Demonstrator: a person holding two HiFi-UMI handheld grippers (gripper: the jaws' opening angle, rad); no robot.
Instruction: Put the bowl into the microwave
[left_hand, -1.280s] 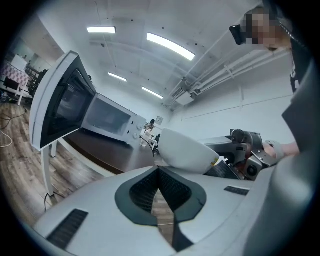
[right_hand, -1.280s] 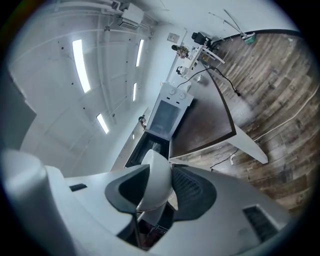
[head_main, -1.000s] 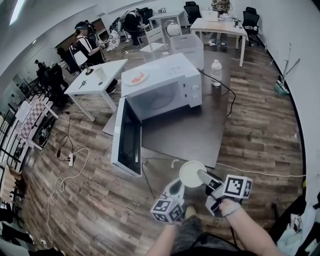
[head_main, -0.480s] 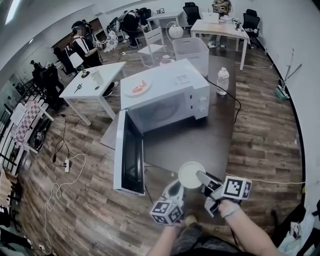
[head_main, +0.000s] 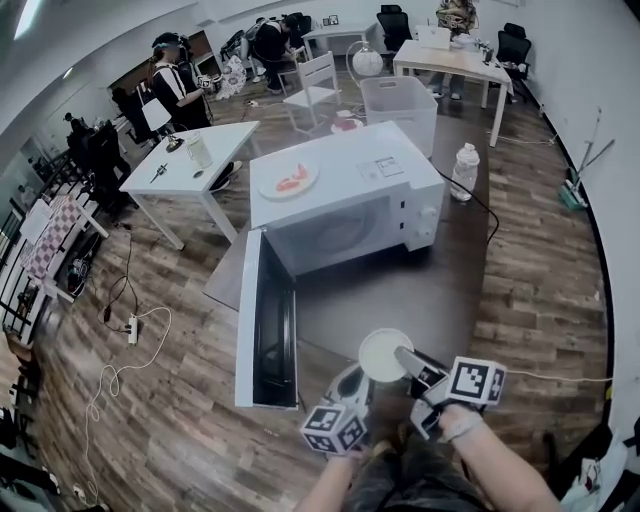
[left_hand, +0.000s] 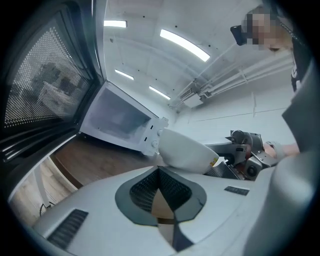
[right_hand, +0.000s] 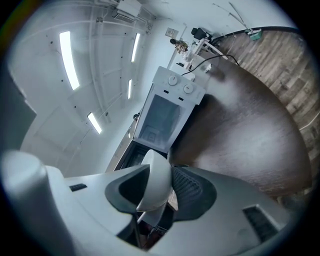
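Note:
A white bowl hangs in the air at the near edge of the dark table, with my right gripper shut on its rim. The right gripper view shows the bowl edge-on between the pads, with the white microwave ahead. The microwave stands on the table with its door swung wide open toward me on the left. My left gripper sits just below-left of the bowl, shut and empty. In the left gripper view the bowl is above its jaws.
A plate with red food lies on the microwave's top. A water bottle and a cable are at the table's right. A white table, a clear bin, chairs and people stand beyond. Cords and a power strip lie on the floor.
The microwave and table have come nearer and shifted right in the head view. Both grippers and the bowl keep the same place before me.

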